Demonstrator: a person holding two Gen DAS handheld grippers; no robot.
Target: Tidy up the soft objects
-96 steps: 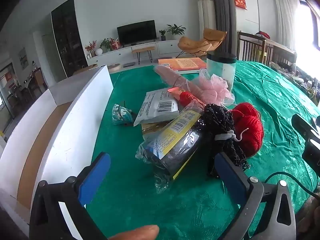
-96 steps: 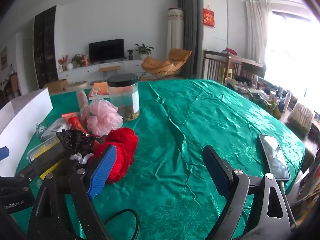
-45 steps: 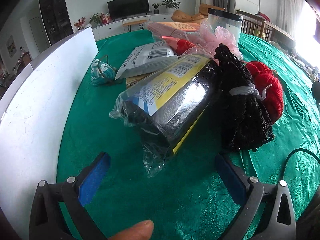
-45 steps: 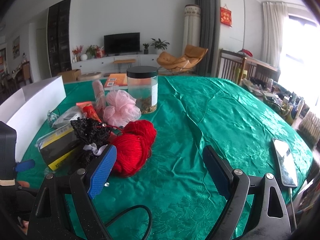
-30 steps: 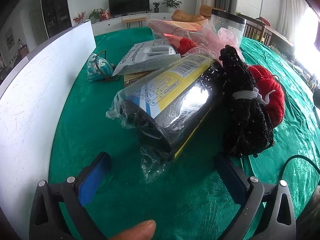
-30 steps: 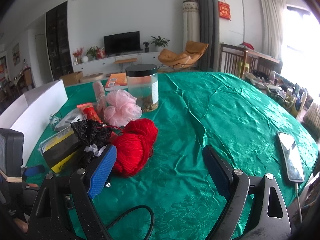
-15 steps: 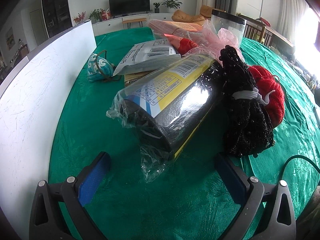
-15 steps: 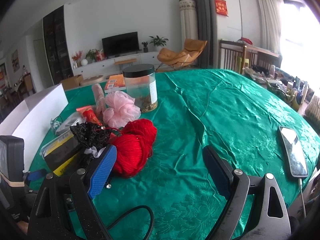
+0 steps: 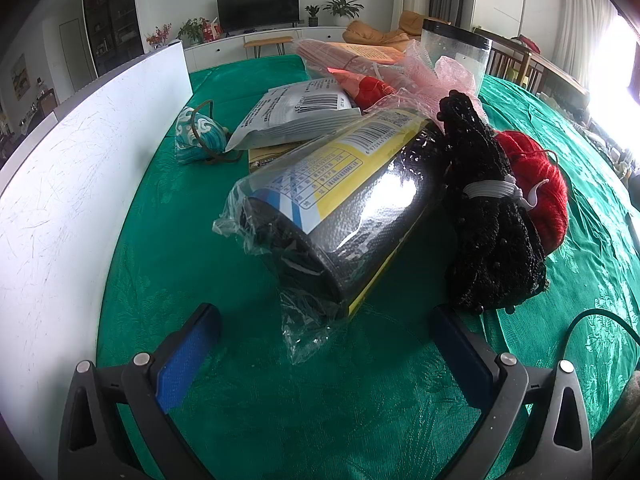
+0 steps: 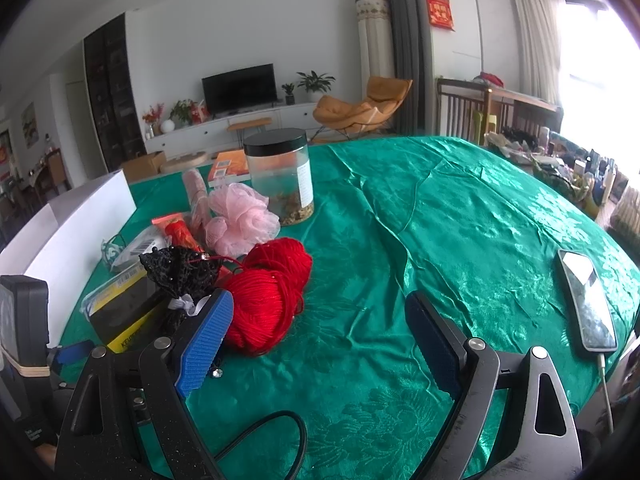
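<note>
My left claw (image 9: pixel 324 338) stands with its jaws wide apart, holding nothing, low over the green cloth (image 9: pixel 168 216). Directly ahead, between the jaw lines, lies the black roll (image 9: pixel 340 204) in clear wrap; its loose wrap end reaches toward the claw without touching either pad. Its label is too small to read. To the right of the roll, touching it, lies the black mesh bundle (image 9: pixel 492 220) tied with a white band, and behind that the red yarn (image 9: pixel 540 188), partly hidden by the bundle. Farther ahead, a white pouch (image 9: pixel 296 116) overlaps a flat box whose face is mostly covered. A pink puff (image 9: pixel 416 76) and a jar (image 9: pixel 456 60) sit beyond, both partly hidden. To the left runs a white board (image 9: pixel 60 184), cut off by the frame edge.

My right claw (image 10: pixel 320 336) is also spread open and empty. The yarn (image 10: pixel 264 300) lies just ahead of its left pad (image 10: pixel 204 344); contact cannot be determined. The pad hides part of the mesh bundle (image 10: pixel 180 272). A phone (image 10: pixel 588 308) lies well to the right, its cable running out of view.
</note>
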